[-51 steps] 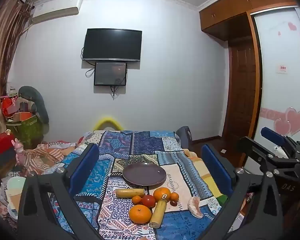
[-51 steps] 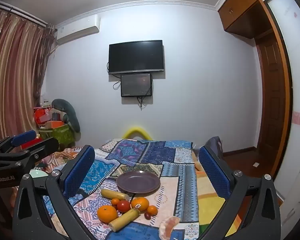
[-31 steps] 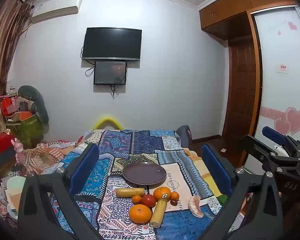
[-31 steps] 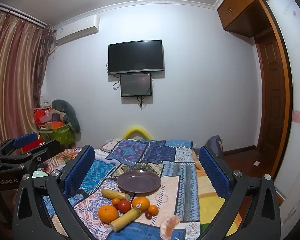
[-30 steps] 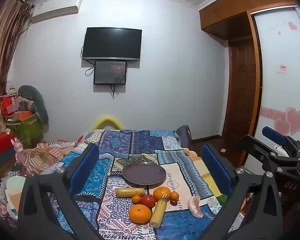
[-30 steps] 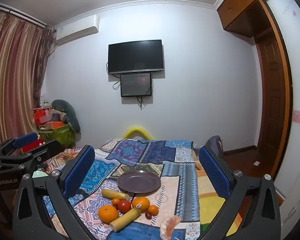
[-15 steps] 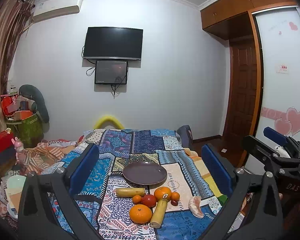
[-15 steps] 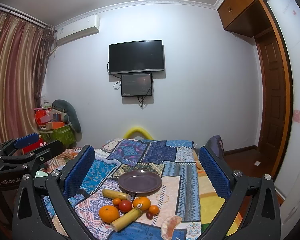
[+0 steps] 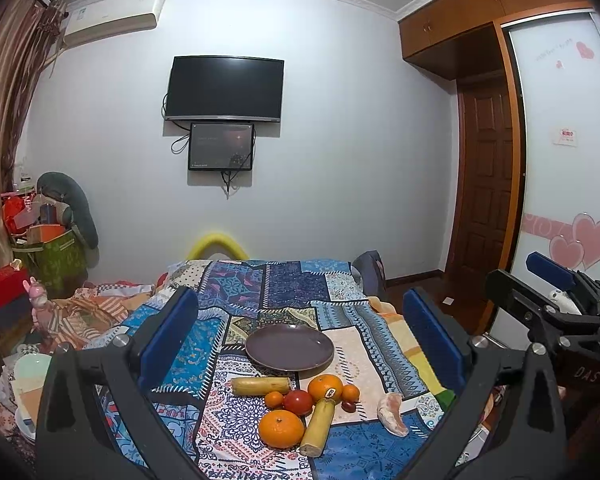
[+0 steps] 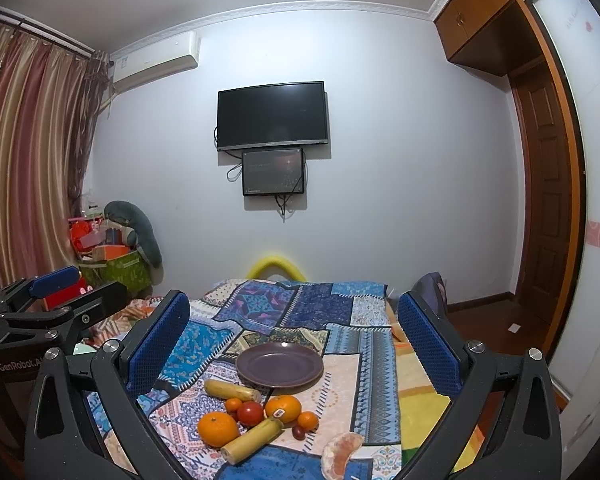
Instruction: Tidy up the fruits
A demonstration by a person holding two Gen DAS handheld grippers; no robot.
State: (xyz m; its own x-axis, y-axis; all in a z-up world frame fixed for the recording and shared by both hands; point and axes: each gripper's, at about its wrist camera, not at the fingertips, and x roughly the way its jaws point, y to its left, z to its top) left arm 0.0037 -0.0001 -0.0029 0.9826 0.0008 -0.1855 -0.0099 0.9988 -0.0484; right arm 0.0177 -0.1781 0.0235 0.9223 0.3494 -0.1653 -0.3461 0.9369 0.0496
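Patchwork quilt [image 9: 300, 288] covers the bed, with the fruit heaped at its near end and the plate [image 9: 289, 346] bare just behind. Both my tools, left gripper [image 9: 300, 338] and right gripper [image 10: 294, 340], hang above with jaws wide apart, holding nothing. I'd judge the near orange [image 10: 217, 429] the easiest first pick: come down straight, close gently. Two bananas [image 10: 231, 390] and a tomato [image 10: 250, 413] crowd it; the peeled segment [image 10: 338, 455] lies apart
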